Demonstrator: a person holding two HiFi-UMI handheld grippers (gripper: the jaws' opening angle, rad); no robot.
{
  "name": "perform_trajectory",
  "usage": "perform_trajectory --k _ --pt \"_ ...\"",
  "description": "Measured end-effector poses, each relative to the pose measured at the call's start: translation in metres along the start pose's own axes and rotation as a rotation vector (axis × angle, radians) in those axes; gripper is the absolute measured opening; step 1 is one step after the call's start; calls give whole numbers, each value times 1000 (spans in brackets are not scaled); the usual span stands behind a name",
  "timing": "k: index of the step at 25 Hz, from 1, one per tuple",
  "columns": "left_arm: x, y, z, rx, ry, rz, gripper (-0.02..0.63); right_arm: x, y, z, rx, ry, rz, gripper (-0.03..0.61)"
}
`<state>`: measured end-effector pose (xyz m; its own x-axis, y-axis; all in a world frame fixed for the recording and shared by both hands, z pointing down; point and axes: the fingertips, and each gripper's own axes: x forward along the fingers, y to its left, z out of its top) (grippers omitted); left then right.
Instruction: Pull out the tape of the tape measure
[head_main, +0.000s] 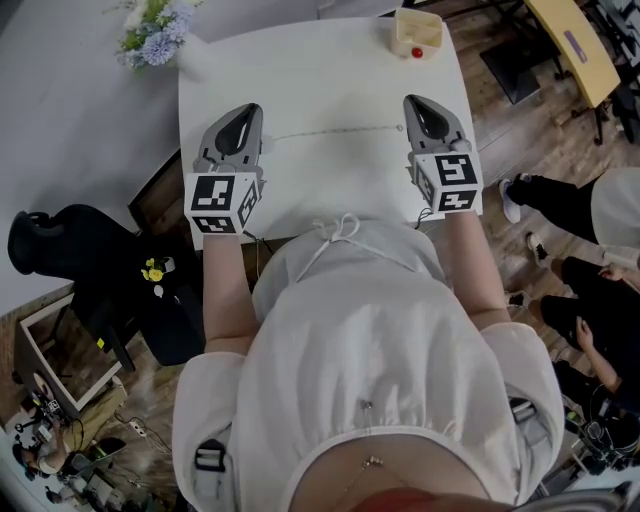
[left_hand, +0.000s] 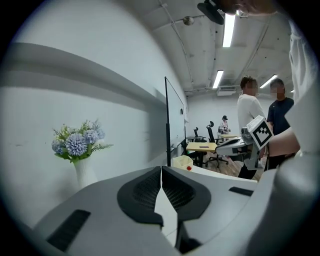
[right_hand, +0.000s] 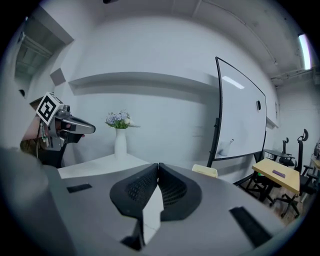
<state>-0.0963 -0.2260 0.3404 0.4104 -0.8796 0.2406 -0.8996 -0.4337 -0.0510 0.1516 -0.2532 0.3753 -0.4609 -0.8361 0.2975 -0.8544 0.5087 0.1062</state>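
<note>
The tape measure (head_main: 416, 34), a cream case with a red button, sits at the far right corner of the white table (head_main: 320, 80). It also shows as a cream case (left_hand: 182, 161) in the left gripper view and as a pale block (right_hand: 205, 171) in the right gripper view. My left gripper (head_main: 249, 110) hovers over the near left of the table, shut, with nothing between its jaws (left_hand: 161, 170). My right gripper (head_main: 416, 101) hovers over the near right, also shut and empty (right_hand: 158, 166). Both are well short of the tape measure. A thin faint line (head_main: 335, 131) crosses the table between them.
A white vase of blue flowers (head_main: 152, 30) stands off the table's far left corner. A whiteboard (right_hand: 240, 120) stands behind the table. Black chairs (head_main: 90, 270) are at the left, a yellow desk (head_main: 575, 45) at the far right, and people (head_main: 590, 215) stand at the right.
</note>
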Motion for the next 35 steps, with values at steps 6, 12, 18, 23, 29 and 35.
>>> perform_trajectory --k 6,12,18,23,29,35 --pt "-7 -12 2 12 -26 -30 20 -11 19 19 -11 -67 57 6" --pt "-7 -16 4 33 -40 -54 20 -9 30 19 -23 -70 83 3" --pt "-10 -11 1 25 -40 -49 20 -6 32 16 -25 -62 91 2" --pt "-11 -10 1 24 -39 -46 20 -6 32 13 -21 -55 92 2" --pt "-10 -11 -5 24 -23 -50 20 -7 32 11 -19 -51 86 2" --pt "-9 -14 -6 13 -23 -43 20 -8 31 6 -12 -50 90 2"
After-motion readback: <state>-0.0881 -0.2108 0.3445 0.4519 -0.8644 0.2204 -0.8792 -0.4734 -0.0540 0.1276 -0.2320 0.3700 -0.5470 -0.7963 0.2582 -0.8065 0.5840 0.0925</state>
